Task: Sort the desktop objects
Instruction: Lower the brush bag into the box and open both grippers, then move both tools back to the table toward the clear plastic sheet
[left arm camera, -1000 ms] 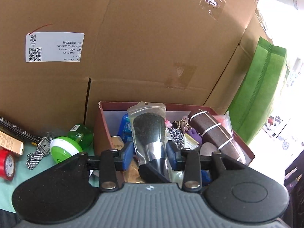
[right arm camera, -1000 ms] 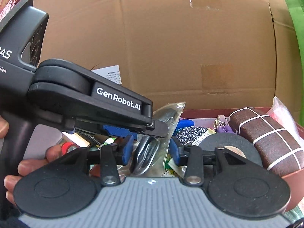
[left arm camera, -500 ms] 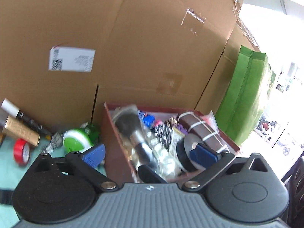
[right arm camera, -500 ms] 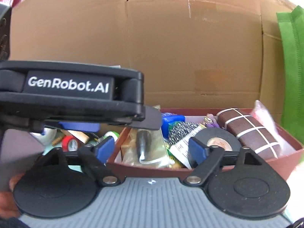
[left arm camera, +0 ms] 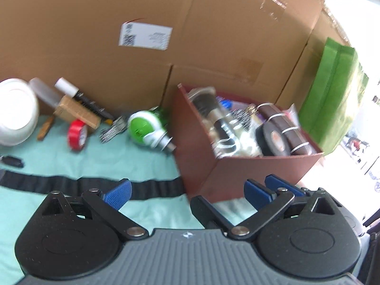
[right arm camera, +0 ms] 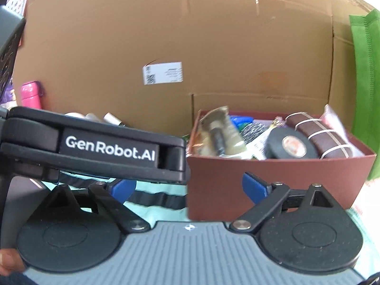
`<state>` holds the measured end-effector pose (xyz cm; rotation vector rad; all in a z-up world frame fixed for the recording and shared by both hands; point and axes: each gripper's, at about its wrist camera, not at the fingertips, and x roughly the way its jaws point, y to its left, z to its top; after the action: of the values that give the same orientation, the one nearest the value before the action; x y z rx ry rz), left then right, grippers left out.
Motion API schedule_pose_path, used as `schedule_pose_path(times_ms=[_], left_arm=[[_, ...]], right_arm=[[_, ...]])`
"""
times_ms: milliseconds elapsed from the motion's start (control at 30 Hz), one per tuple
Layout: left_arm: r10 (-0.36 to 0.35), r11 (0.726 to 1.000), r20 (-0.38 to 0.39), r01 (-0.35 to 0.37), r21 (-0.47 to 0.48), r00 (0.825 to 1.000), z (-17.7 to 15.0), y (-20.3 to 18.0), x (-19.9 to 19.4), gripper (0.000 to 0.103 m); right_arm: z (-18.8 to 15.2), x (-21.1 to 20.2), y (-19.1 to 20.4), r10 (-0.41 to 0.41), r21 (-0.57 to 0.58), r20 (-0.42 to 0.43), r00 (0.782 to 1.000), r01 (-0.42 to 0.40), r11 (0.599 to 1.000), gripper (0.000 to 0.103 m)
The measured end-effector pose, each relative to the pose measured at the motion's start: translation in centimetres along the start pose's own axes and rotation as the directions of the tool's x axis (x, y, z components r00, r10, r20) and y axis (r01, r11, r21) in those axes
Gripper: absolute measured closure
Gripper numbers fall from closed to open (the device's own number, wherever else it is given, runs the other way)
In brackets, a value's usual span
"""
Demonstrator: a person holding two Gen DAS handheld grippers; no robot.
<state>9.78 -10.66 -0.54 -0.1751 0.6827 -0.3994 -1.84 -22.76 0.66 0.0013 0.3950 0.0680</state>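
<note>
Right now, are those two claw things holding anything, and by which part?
Nothing is held. The left gripper and the right gripper both have their fingers spread with nothing between them. The bagged makeup brush lies in the brown box.

A: What's in the maroon box [left arm camera: 201, 147]?

B: A bagged makeup brush [left arm camera: 215, 114] lying along its left side, bristles toward the back. Right of it, 1 black tape roll [left arm camera: 273, 139] leans against a brown striped case [left arm camera: 288, 130].

A: And outside the box?

B: On the mint cloth [left arm camera: 114, 152], a green-and-white gadget [left arm camera: 144, 128] just left of the box, then 1 red tape roll [left arm camera: 76, 135] standing on edge, and a white bowl [left arm camera: 15, 111] farthest left.
</note>
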Motion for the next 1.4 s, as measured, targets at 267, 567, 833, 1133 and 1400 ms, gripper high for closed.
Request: schedule_pose_path(times_ms=[267,567,833,1133,1400], left_arm=[[0.042,0.998,0.005,-0.042,-0.037,0.999,-0.9,2.9,-2.3,0.0],[0.082,0.994,0.008,-0.081,-0.077,0.997,-1.2,7.3,-4.5,0.0],[0.167,0.974,0.017,-0.162,-0.158,0.986,-1.9,13.9,-7.3,0.0],[0.261,0.953,-0.015,-0.26,-0.157,0.965,-1.2,20.5,-7.7,0.003],[0.224,0.967,-0.062,-0.229,-0.111,0.973,0.2,23.4,-4.7,0.01]], right_arm=[[-0.1,-0.7,3.6,0.034,-0.045,-0.014,0.999,-0.035,0.998,0.009],[0.1,0.7,8.0,0.093,-0.099,-0.034,0.995,-0.096,0.991,0.009],[-0.1,3.4,12.2,0.203,-0.132,-0.088,0.975,-0.213,0.968,0.009],[-1.0,7.3,16.9,0.317,-0.189,-0.143,0.938,-0.34,0.921,0.009],[-0.8,10.4,19.4,0.403,-0.179,-0.171,0.899,-0.431,0.884,0.011]])
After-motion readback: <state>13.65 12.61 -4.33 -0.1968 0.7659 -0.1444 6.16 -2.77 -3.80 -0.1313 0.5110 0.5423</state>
